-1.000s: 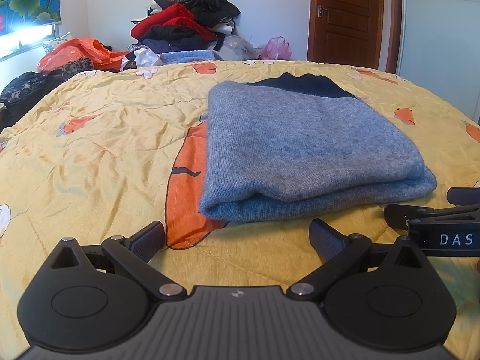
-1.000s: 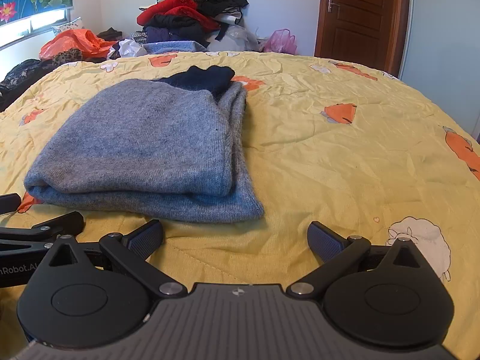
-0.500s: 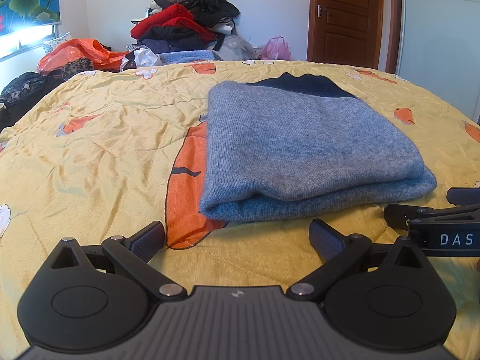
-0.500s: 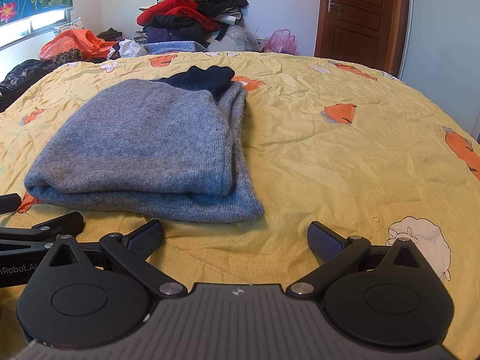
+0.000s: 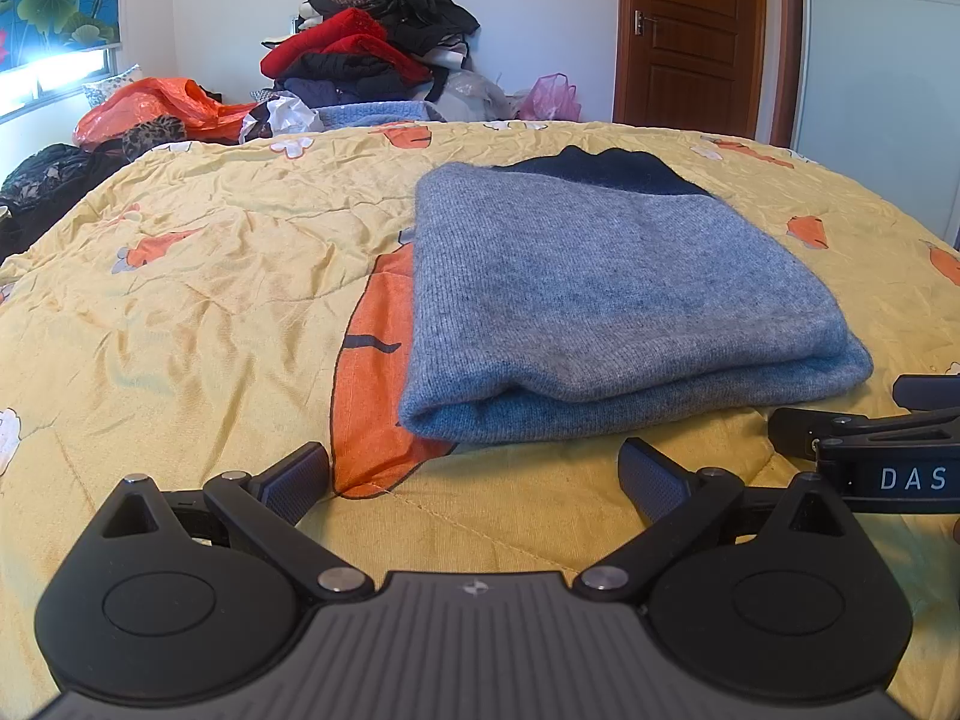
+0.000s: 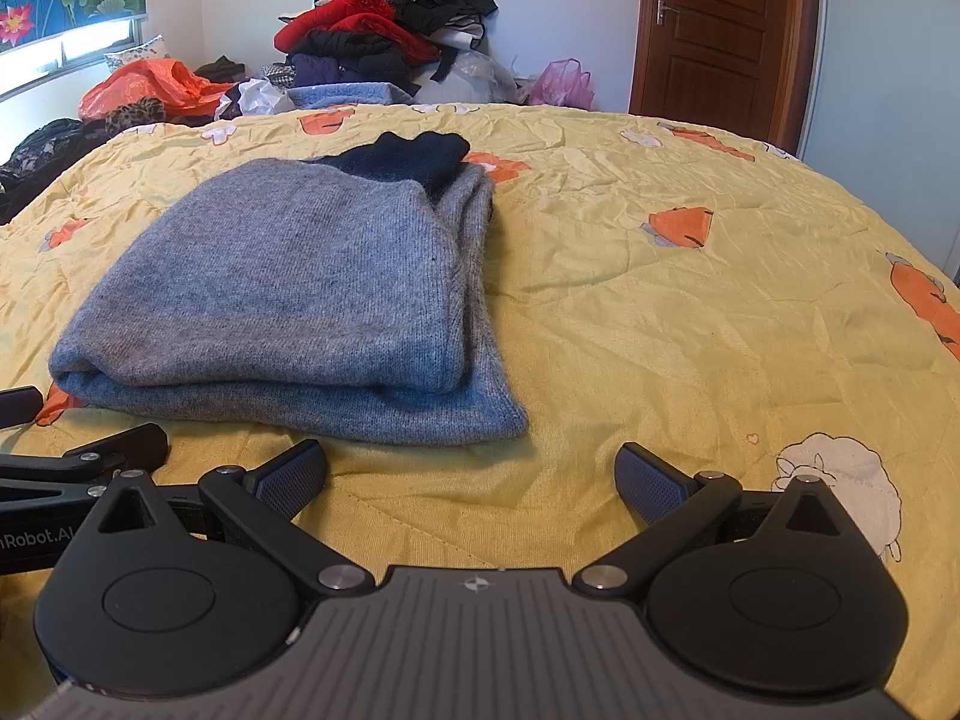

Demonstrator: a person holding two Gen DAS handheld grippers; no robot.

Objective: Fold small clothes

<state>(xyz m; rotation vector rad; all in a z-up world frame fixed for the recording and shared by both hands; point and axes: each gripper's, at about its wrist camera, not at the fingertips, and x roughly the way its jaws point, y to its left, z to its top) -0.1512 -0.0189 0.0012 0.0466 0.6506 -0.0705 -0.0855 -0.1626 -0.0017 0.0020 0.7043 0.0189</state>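
A: Left gripper (image 5: 474,474) — fingers spread wide, nothing between them, low over the yellow bedspread (image 5: 198,300). The grey sweater (image 5: 600,300) lies folded on the bed just ahead and slightly right of them, apart from both pads.

B: Handling?

A: Soft knit, limp, probably light. It looks thick at the near fold, 2 or more layers. I'd pinch at a corner of that rolled edge; a grab mid-panel would likely lift only the top layer. A dark collar or cuff shows at the far end.

B: Right side?

A: Right gripper (image 6: 471,474) — released too, empty. Sweater sits ahead and left; its near right corner lies close to the left finger (image 6: 288,474), not touching.
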